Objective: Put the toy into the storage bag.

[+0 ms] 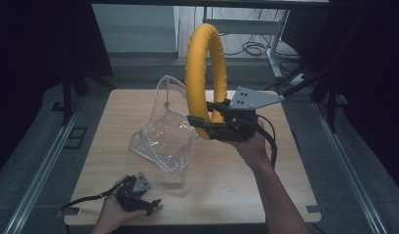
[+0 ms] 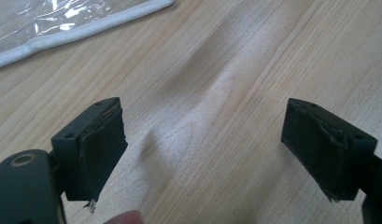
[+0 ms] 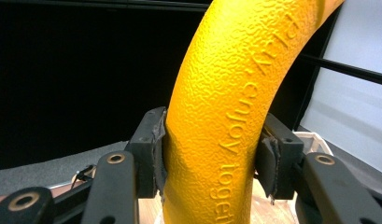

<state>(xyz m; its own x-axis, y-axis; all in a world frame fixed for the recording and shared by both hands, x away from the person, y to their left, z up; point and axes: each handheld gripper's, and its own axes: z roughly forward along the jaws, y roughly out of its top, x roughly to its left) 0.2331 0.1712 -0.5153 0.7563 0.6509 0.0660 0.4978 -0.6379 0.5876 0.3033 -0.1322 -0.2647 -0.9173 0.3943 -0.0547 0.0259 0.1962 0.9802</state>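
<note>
Right gripper [image 1: 203, 123]: was black, topped by a grey three-cornered plate with screw holes; black cable trailed
Left gripper [image 1: 150, 204]: was black; worn pads; brass-coloured rivets

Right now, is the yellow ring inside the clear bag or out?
Out: the right gripper holds the yellow ring upright above the clear bag.

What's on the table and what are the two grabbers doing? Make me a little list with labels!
Held thing: yellow ring, upright, lifted above the table
Right gripper: shut on the yellow ring near its bottom, pads pressing both sides
Writing on ring: raised letters, partly readable as "enjoy"
Left gripper: open, nothing between its pads, low over the near left part of the wooden table
Clear plastic bag: white-edged, standing open on the table, just left of the ring
</note>
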